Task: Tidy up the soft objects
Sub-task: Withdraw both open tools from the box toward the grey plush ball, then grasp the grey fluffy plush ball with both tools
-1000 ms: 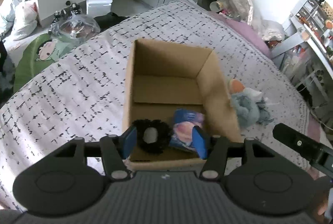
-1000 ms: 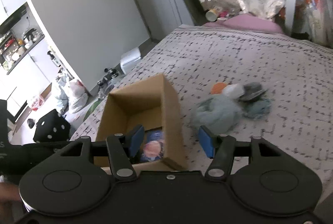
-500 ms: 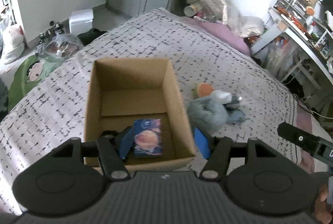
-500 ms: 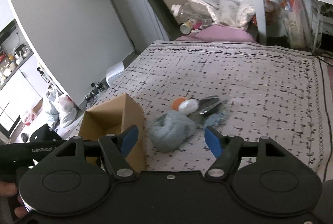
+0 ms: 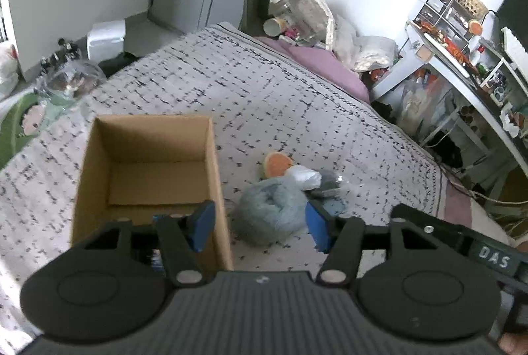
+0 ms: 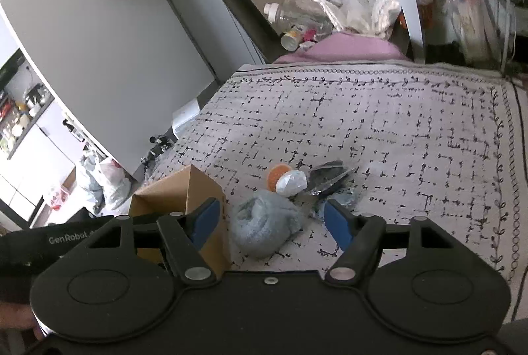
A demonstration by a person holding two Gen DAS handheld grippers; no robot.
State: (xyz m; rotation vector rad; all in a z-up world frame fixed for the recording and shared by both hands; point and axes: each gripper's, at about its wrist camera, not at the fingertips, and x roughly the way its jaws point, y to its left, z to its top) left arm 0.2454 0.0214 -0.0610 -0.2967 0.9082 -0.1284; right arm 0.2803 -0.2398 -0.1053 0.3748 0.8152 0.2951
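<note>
A patterned bedspread (image 5: 297, 97) is seen covering a bed, and on it an open cardboard box (image 5: 145, 170) is taken as the landmark. Just beside the box's right wall, in the left wrist view, a cluster of soft items is observed lying on the bedspread: a rolled grey-blue fluffy bundle (image 5: 269, 213) nearest the box, an orange round item (image 5: 277, 164) beyond it, a white crumpled item (image 5: 302, 177) touching the bundle's far side, and a dark item in clear wrap (image 5: 330, 185) to the right of the white one. The same cluster is recorded in the right wrist view, with the bundle (image 6: 264, 228) close to the box corner (image 6: 198, 190). Something blue is glimpsed low inside the box's near end, behind the tool; what it is cannot be told. The left tool (image 5: 260, 228) is held above the box's near right corner, with its left blue pad over the box wall and its right pad over the bedspread by the bundle; its jaws are noted as closing, yet they stand released, and nothing is pressed between them. The right tool (image 6: 272, 223) is held in the air above the bundle, its jaws apart and released, nothing gripped. Away from the box, past the bed's far edge, a pink pillow (image 5: 316, 64) and a clear plastic jar (image 5: 293, 8) are noted, and a cluttered tabletop (image 5: 462, 64) stands far to the right.
</note>
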